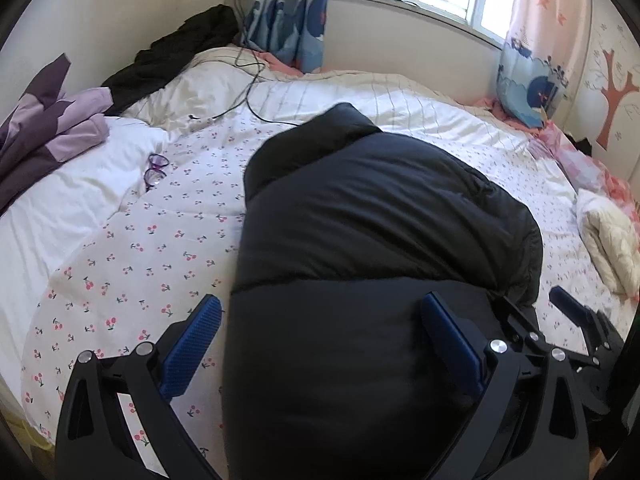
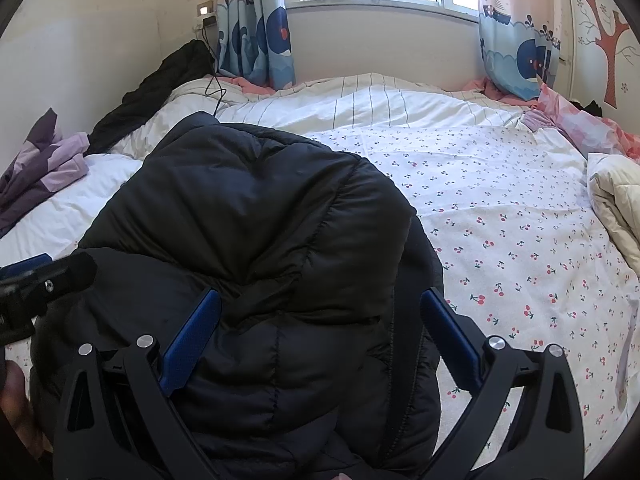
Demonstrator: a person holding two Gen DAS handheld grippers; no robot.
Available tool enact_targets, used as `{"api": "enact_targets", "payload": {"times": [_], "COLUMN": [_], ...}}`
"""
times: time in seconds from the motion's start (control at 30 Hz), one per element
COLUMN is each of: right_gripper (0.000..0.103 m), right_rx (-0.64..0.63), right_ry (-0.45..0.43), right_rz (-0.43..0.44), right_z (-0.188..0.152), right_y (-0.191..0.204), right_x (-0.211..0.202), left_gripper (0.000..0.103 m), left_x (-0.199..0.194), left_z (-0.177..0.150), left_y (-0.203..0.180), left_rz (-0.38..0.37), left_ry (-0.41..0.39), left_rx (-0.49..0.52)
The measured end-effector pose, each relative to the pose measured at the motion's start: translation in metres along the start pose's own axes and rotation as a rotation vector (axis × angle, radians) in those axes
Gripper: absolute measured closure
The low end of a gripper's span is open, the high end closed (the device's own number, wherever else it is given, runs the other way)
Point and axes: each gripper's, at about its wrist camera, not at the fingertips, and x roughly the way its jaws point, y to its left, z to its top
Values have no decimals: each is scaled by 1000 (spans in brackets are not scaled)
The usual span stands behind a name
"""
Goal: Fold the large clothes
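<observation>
On the white cherry-print bedsheet [image 1: 132, 248] lies a folded black quilted puffer jacket [image 1: 372, 240], collar end toward the window; the left gripper [image 1: 320, 344] and right gripper [image 2: 320, 336] hover above its near end, fingers spread wide (gripping nothing), purple glasses [image 1: 155, 170] well apart
</observation>
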Motion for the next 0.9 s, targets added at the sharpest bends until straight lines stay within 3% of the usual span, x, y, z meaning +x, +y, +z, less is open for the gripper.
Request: {"api": "enact_targets", "payload": {"times": [0.4, 0.5, 0.67, 0.9], "right_gripper": [7, 7, 7, 7], "right_rx": [18, 19, 23, 21], "right_ry": [12, 13, 15, 11], "right_rz": [18, 21, 26, 23], "right_z": [0, 0, 1, 1], "right_y": [-6, -7, -9, -9], "right_x": [3, 4, 4, 4], "left_gripper": [7, 7, 7, 7], "left_x": [-6, -7, -13, -11], "left_z": [1, 1, 2, 3], "left_y": [24, 22, 19, 18], "left_rz": [-62, -88, -31, 23], "left_ry": [-40, -41, -76, -58], "left_rx": [-115, -102, -65, -46]}}
